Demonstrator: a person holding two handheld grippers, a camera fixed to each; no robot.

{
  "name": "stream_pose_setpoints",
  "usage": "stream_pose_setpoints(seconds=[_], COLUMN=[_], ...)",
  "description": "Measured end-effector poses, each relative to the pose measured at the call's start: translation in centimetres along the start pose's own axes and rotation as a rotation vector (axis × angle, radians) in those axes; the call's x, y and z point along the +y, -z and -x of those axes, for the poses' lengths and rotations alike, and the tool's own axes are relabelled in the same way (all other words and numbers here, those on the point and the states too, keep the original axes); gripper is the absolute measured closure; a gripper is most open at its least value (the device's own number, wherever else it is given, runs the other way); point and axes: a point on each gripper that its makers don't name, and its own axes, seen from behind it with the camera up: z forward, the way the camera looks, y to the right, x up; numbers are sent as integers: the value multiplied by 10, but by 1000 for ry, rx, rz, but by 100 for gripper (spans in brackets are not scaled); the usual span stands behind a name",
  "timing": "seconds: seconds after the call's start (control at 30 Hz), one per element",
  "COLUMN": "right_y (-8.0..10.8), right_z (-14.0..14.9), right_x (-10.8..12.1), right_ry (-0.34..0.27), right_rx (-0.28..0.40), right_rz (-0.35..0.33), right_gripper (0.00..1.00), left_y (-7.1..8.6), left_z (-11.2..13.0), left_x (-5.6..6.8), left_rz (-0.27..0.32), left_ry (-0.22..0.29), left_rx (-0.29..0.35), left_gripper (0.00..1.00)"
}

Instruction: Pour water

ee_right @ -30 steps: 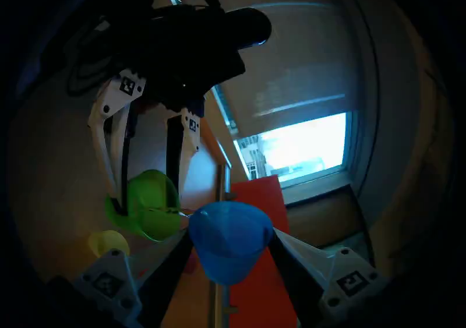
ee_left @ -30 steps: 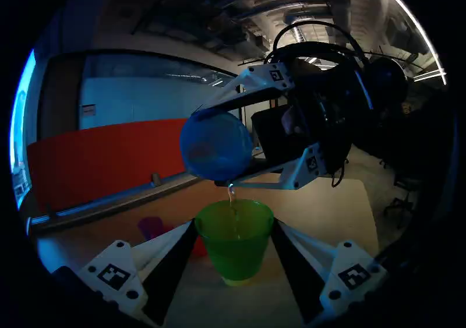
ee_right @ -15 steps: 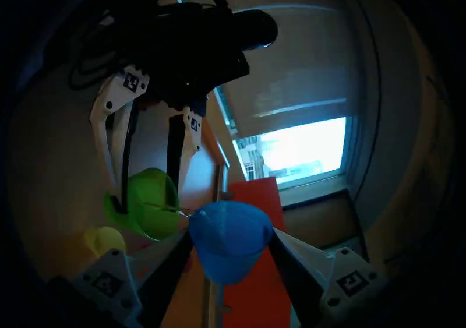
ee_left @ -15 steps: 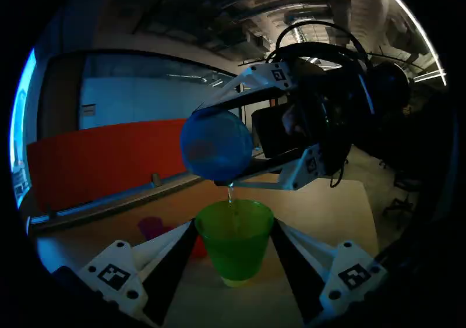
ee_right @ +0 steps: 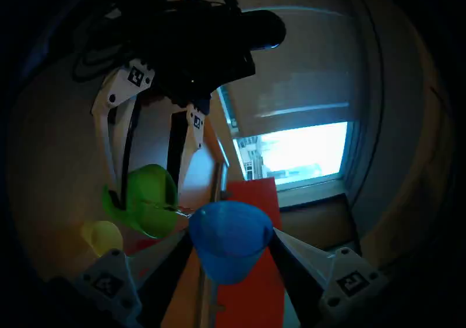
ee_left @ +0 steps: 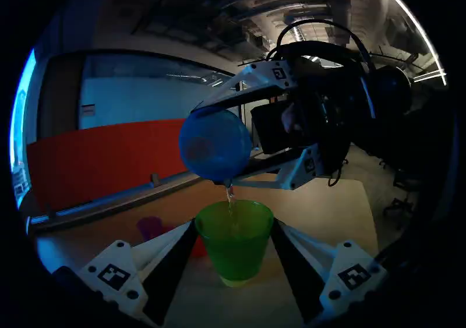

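Tipped the blue cup (ee_left: pixel 214 144), clamped in the right jaws, slightly further over the green cup (ee_left: pixel 234 237) gripped between the left jaws, keeping water (ee_left: pixel 230 195) trickling in.

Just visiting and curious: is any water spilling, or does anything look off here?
Nothing stands out. The tilted blue cup sends a thin stream straight into the upright green cup below it, and the table looks dry, though the light is dim.

A blue cup (ee_left: pixel 214 144), green cup (ee_left: pixel 234 240), red panel (ee_left: pixel 105 159).
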Motion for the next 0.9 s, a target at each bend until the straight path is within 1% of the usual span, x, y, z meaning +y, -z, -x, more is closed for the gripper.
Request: stream_pose_setpoints(seconds=[0.17, 0.9], right_y=[-1, 1], right_z=[0, -4], right_x=[-1, -2], right_ry=[5, 74], right_rx=[0, -13], right_rz=[-4, -6], right_gripper=[9, 9], left_y=[0, 0], left_z=[1, -2], left_x=[0, 1], left_rz=[-1, 4], left_ry=[2, -1], left_rx=[0, 6], left_gripper=[12, 12])
